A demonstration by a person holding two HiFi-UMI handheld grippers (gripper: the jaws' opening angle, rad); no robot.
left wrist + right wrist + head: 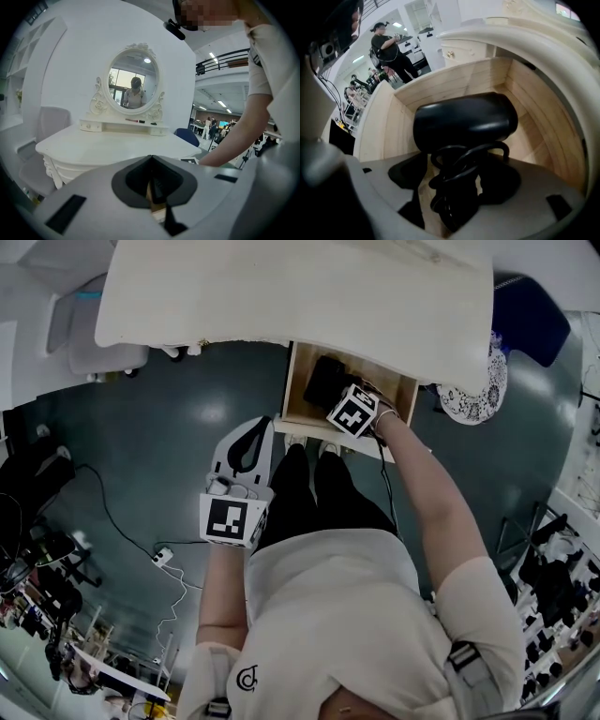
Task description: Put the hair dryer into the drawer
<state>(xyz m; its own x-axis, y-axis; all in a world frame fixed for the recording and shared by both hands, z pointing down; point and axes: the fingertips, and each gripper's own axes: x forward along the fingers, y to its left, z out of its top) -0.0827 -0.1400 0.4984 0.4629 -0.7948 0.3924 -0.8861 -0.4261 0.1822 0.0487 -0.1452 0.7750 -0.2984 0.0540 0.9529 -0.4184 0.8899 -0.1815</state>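
The hair dryer (464, 122) lies in the drawer (440, 86), with the right gripper (457, 187) jaws wide around its handle. Withdrawing could snag the coiled cord (487, 150) and drag it out. The left gripper (152, 168) jaws meet, empty.

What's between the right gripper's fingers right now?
The cord-wrapped handle of the hair dryer, which lies in the drawer; the right gripper stands open around it. The right gripper view shows this.

No legible words or numbers in any view.
Small dark round emblem (247, 678) on the back of the person's white shirt; its characters cannot be made out.
Left marker cube (228, 519) and right marker cube (352, 412) carry black-and-white square patterns with no lettering.
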